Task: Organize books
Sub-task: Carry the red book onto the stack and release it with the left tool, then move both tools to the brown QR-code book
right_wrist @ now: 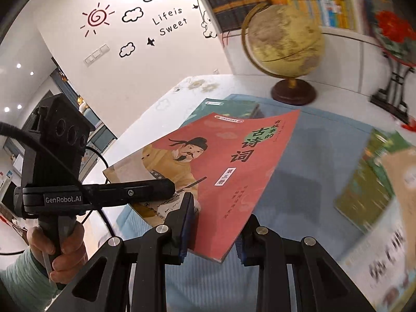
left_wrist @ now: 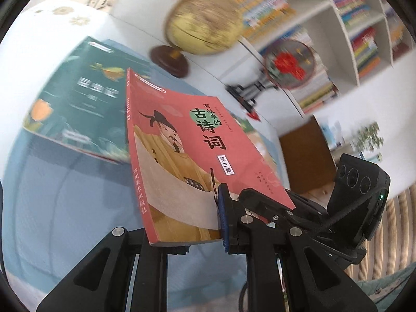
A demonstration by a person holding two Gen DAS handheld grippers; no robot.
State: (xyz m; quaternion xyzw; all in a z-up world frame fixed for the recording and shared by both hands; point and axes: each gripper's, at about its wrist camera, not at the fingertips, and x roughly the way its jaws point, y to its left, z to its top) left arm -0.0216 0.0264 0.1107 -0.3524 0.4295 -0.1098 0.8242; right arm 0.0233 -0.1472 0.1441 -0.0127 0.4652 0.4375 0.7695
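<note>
**Red book held in the air by both grippers**

We grip the red poetry book (right_wrist: 228, 171) with both tools, in the frame centre above the blue cloth (right_wrist: 312, 156). Our left gripper (left_wrist: 205, 223) and right gripper (right_wrist: 212, 230) are clenched on its lower edge. A green book (left_wrist: 78, 98) lies at left.

Globe (right_wrist: 284, 39) and fan stand (right_wrist: 392, 88) block the far side; blue mat (right_wrist: 319, 140) lies open.
</note>
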